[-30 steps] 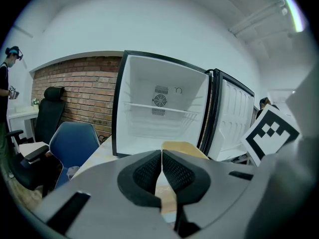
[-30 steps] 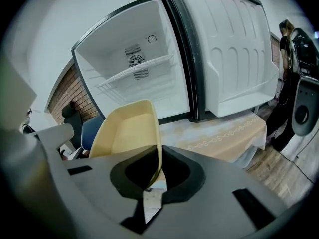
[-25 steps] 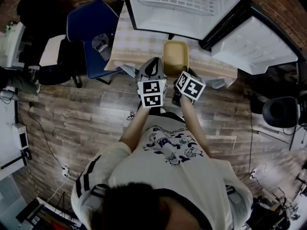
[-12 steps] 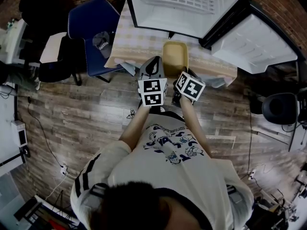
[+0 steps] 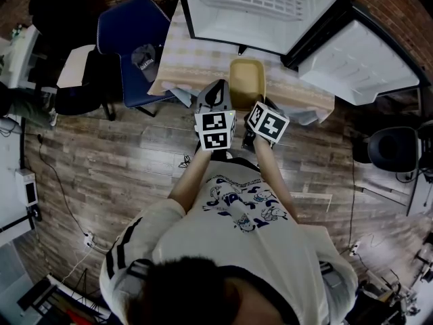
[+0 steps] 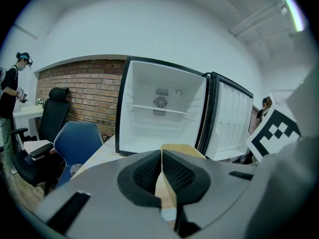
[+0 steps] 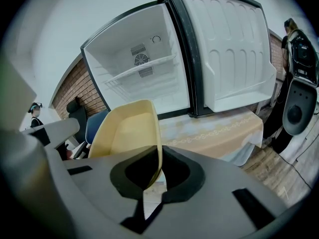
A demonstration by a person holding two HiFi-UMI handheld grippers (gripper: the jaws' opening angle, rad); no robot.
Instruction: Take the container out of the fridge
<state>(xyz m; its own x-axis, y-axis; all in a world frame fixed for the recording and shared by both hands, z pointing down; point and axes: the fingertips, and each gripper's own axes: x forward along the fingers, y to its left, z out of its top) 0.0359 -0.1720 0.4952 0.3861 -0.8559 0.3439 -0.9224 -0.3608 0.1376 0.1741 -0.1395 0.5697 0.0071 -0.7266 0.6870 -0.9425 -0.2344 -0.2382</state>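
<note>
A yellow open container [image 5: 247, 80] sits over the tablecloth in front of the open fridge [image 5: 264, 5]. My left gripper [image 5: 216, 93] is at its near left corner and my right gripper [image 5: 256, 107] at its near right corner. In the left gripper view the left gripper [image 6: 162, 171] has its jaws pressed together on the container [image 6: 182, 149] wall. In the right gripper view the container [image 7: 127, 133] rim runs between the shut jaws of the right gripper [image 7: 158, 171]. Whether the container rests on the table cannot be told.
The fridge [image 6: 159, 108] is empty, with a wire shelf, and its door [image 7: 229, 49] swings open to the right. The table [image 5: 196, 63] carries a light cloth. A blue chair [image 5: 132, 39] stands to its left. A person [image 6: 10, 93] stands far left.
</note>
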